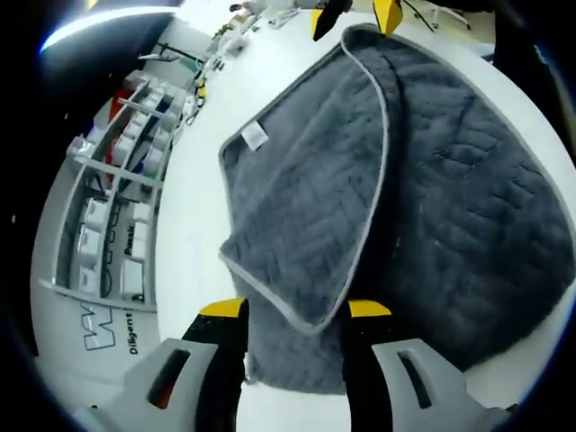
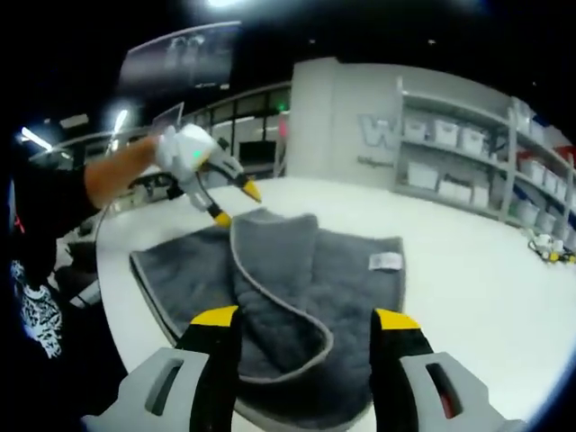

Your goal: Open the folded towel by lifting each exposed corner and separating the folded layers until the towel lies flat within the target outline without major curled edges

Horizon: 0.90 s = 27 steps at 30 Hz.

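Note:
A dark grey towel (image 1: 450,198) (image 2: 360,288) with a pale border lies on the white table (image 1: 193,234) (image 2: 477,297). One layer is folded over as a flap (image 1: 306,207) (image 2: 274,261), and a white label (image 1: 255,136) (image 2: 385,261) shows near one edge. My left gripper (image 1: 296,310) is open, with the flap's rounded corner lying between its yellow-tipped jaws. My right gripper (image 2: 305,318) is open too, straddling the opposite curled corner. Each gripper also shows at the far end of the towel in the other's view: the right gripper (image 1: 354,16), and the left gripper (image 2: 237,203) held by a hand.
Shelves with white bins (image 1: 117,207) (image 2: 468,153) line the wall beyond the table. The table's curved edge runs close to the towel in the right gripper view, where a person's dark sleeve (image 2: 36,270) stands at the left. Small items (image 2: 549,250) sit at the far right.

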Motion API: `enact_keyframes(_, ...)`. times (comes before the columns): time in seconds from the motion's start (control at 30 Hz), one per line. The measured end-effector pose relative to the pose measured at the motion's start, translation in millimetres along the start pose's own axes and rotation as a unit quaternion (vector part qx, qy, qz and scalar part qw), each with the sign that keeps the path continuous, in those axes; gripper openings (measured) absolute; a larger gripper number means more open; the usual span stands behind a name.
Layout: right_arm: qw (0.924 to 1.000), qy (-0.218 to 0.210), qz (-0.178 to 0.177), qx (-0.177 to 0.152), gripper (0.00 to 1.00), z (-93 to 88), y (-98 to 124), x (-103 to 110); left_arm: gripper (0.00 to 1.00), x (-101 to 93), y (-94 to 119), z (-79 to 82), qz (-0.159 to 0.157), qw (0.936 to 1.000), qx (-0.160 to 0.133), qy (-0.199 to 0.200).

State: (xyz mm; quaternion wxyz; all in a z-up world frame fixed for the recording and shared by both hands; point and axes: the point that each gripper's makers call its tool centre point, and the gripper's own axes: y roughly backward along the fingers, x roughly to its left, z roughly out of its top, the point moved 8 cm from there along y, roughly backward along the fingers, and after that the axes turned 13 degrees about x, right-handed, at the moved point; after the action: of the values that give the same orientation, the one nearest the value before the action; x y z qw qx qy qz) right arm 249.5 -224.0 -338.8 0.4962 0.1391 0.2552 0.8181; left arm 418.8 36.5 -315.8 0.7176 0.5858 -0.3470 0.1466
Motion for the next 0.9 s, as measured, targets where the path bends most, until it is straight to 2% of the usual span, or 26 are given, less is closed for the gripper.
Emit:
enact_keyframes(0.07, 0.9999, -0.010, 0.007, 0.000, 0.53, -1.0, 0, 1, 0.34, -2.2, -1, 0.2, -0.009, 1.0000, 0.001, 0.002)
enact_keyframes(0.2, 0.9996, -0.021, 0.019, 0.003, 0.37, -2.8, 0, 4, 0.30, -7.2, -4, 0.8, -0.021, 0.9997, 0.004, -0.008)
enact_keyframes(0.23, 0.9994, -0.025, 0.022, 0.008, 0.36, -4.0, 0, 5, 0.28, -7.2, -5, 0.6, -0.023, 0.9997, 0.005, -0.010)
enact_keyframes(0.33, 0.9985, -0.041, 0.031, 0.018, 0.34, -7.0, -2, 8, 0.14, -7.7, -5, 0.6, -0.036, 0.9994, 0.004, -0.004)
enact_keyframes(0.37, 0.9983, -0.045, 0.033, 0.019, 0.28, -7.7, -2, 8, 0.08, -8.1, -5, 1.2, -0.040, 0.9992, 0.001, -0.001)
enact_keyframes(0.43, 0.9981, -0.049, 0.032, 0.020, 0.08, -9.2, -2, 9, 0.02, -9.0, -5, 1.8, -0.046, 0.9989, -0.004, -0.003)
enact_keyframes(0.47, 0.9981, -0.051, 0.027, 0.020, 0.03, -9.7, -1, 9, 0.02, -10.3, -6, 2.3, -0.047, 0.9987, -0.008, -0.020)
enact_keyframes(0.5, 0.9982, -0.052, 0.017, 0.025, 0.00, -11.4, -2, 9, 0.02, -11.6, -8, 0.9, -0.041, 0.9982, 0.002, -0.043)
enact_keyframes(0.53, 0.9983, -0.051, 0.012, 0.026, 0.00, -12.6, -2, 9, 0.02, -12.7, -9, -0.2, -0.035, 0.9979, 0.014, -0.052)
enact_keyframes(0.6, 0.9978, -0.054, 0.020, 0.031, 0.00, -13.7, -2, 10, 0.01, -12.1, -10, 2.2, -0.032, 0.9984, 0.009, -0.047)
enact_keyframes(0.9, 0.9985, -0.049, 0.015, 0.019, 0.00, -11.0, 3, 9, 0.01, -4.3, -4, 5.1, -0.023, 0.9986, 0.003, -0.048)
